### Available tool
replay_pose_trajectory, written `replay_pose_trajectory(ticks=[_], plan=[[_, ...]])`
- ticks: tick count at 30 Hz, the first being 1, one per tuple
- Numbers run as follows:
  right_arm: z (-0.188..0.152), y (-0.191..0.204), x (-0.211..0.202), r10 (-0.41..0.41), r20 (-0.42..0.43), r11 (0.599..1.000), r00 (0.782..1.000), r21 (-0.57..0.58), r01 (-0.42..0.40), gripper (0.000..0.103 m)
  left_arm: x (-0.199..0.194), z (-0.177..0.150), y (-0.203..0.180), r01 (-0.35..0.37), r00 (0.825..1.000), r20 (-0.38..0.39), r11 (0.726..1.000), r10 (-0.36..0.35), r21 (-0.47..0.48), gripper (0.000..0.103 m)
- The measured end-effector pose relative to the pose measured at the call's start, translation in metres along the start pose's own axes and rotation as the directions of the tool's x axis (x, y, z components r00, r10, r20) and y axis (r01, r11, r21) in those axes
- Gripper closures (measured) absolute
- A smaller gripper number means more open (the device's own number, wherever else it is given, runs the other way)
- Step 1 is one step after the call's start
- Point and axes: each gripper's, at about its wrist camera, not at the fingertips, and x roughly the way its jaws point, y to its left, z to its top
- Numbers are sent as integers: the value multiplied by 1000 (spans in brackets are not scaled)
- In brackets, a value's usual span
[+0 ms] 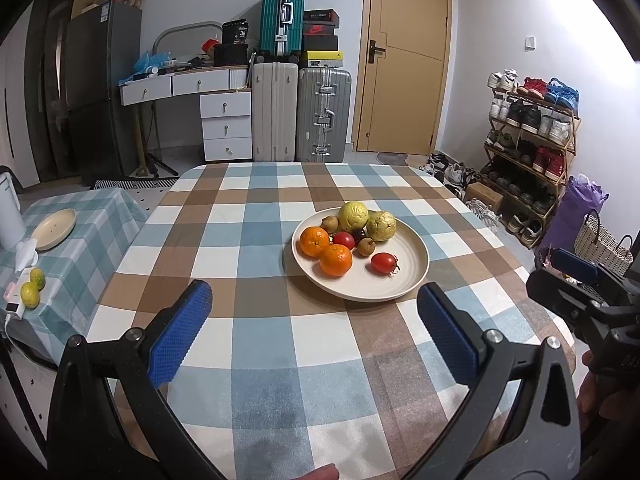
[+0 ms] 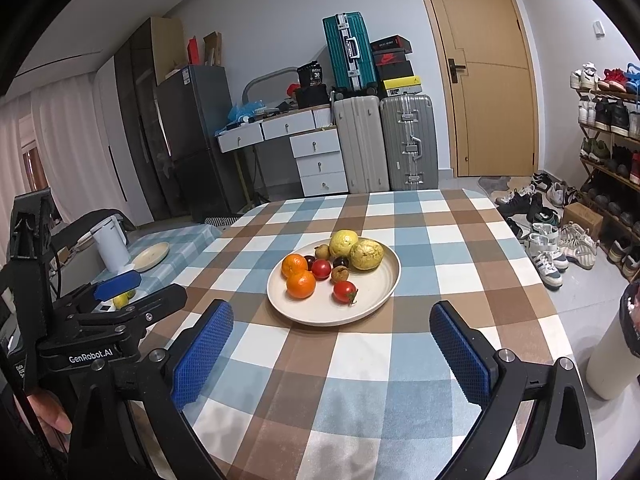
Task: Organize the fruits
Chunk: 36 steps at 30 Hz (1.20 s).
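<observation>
Both of our tools are spread wide with nothing between the pads: our left gripper and our right gripper hang over the near edge of the checked tablecloth, short of the fruit. Going left to right, we see a low side table draped in a paler check, bearing an empty cream dish and, nearer us, two small yellow-green citrus fruits lying loose beside a white box. On the main table stands a wide, shallow cream plate with a matte, faintly ridged rim, and the rest of the fruit is gathered in it: two glossy, dimpled oranges touching each other at the left, a smooth red tomato just behind them, small brownish pear-shaped fruits and a dark plum-like one in the middle, two knobbly yellow-green guavas at the back, and a second tomato with its dry stem lying apart toward the right. We judge that this fits either a mixed plate waiting to be sorted out toward the empty dish, or a plate nearly filled with only the two loose citrus left outside; the scene does not settle which.
</observation>
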Motion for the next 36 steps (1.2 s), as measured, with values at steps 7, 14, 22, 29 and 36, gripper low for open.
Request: replay_pose_trajectory(ticks=[7, 14, 22, 29, 36], plan=[[0, -2, 0, -1, -2, 1000, 1000, 4, 1, 2, -1, 0, 0, 1, 1000, 0, 1000, -1, -1, 1], [-1, -3, 1, -1, -5, 1000, 1000, 8, 1, 2, -1, 0, 1, 0, 1000, 0, 1000, 0, 0, 1], [-2, -4, 1, -1, -5, 1000, 1000, 9, 1, 2, -1, 0, 1, 1, 1000, 1, 1000, -1, -2, 1], [-2, -3, 1, 0, -4, 1000, 1000, 9, 0, 2, -1, 0, 1, 2, 1000, 1, 1000, -2, -2, 1], [-1, -3, 1, 0, -4, 1000, 1000, 9, 0, 2, 0, 0, 1, 2, 1000, -2, 1000, -2, -7, 1]])
